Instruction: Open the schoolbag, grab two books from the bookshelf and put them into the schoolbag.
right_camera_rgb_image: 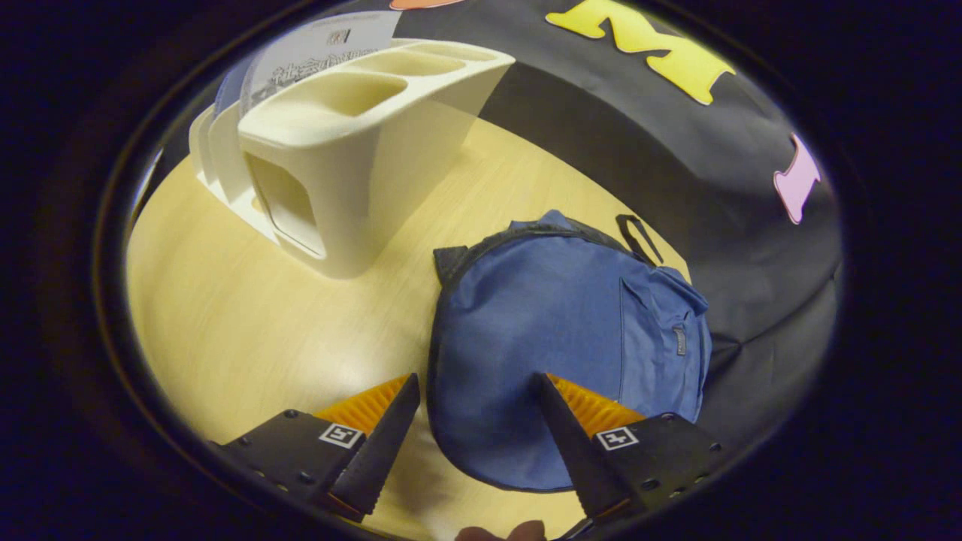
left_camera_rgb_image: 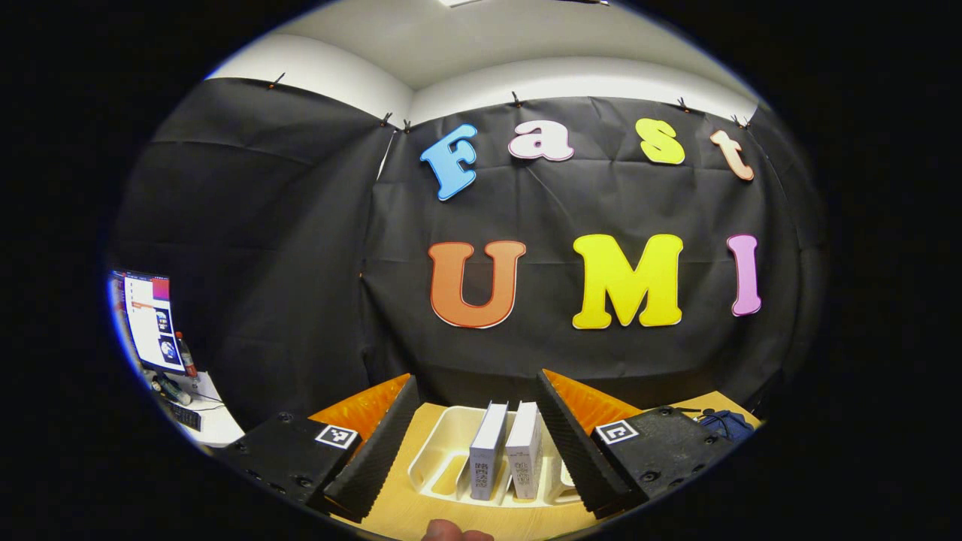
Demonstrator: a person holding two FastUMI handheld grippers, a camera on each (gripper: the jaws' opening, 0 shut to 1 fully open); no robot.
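In the left gripper view, two pale books (left_camera_rgb_image: 505, 451) stand upright side by side in a cream bookshelf rack (left_camera_rgb_image: 436, 469) on the wooden table. My left gripper (left_camera_rgb_image: 476, 387) is open, held back from the books with its fingers spread to either side of them. In the right gripper view, a blue schoolbag (right_camera_rgb_image: 556, 330) lies flat on the table, with the rack (right_camera_rgb_image: 353, 143) beyond it at the upper left. My right gripper (right_camera_rgb_image: 475, 385) is open above the bag's near edge, holding nothing. A corner of the schoolbag (left_camera_rgb_image: 725, 424) peeks in at the far right of the left gripper view.
The wooden table (right_camera_rgb_image: 240, 315) runs to the black cloth wall behind. A monitor (left_camera_rgb_image: 150, 319) and a bottle (left_camera_rgb_image: 186, 355) stand on a side desk at the left. A book cover (right_camera_rgb_image: 316, 52) shows behind the rack. Fingertips of the holding hands show at the bottom edge of each view.
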